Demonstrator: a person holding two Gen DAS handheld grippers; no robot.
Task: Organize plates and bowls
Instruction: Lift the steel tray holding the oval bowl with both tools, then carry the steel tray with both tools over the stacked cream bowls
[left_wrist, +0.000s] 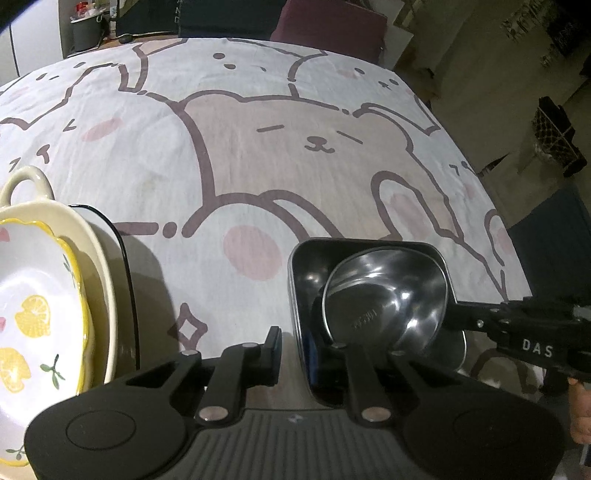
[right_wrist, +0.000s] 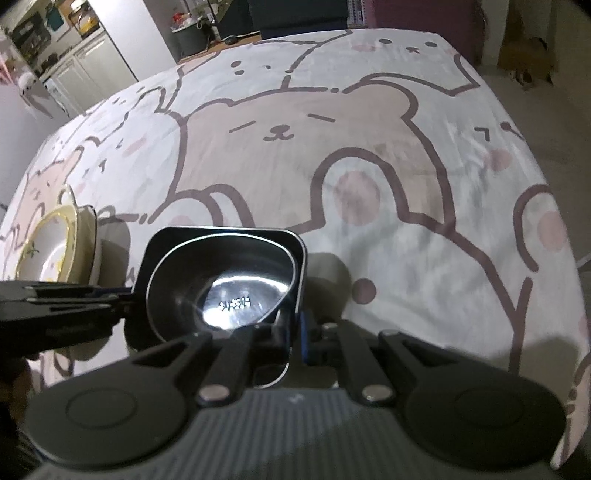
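Steel bowl (left_wrist: 384, 295) sitting tilted inside square steel tray (left_wrist: 306, 280): light, rigid, slippery.

Left gripper (left_wrist: 304, 345) pinching tray's near wall.

Right gripper (right_wrist: 293, 332) clamping tray's rim; thin rims being best holds.

A bear-print tablecloth (left_wrist: 258, 177) lies before what looks like a maroon chair (left_wrist: 328, 26).
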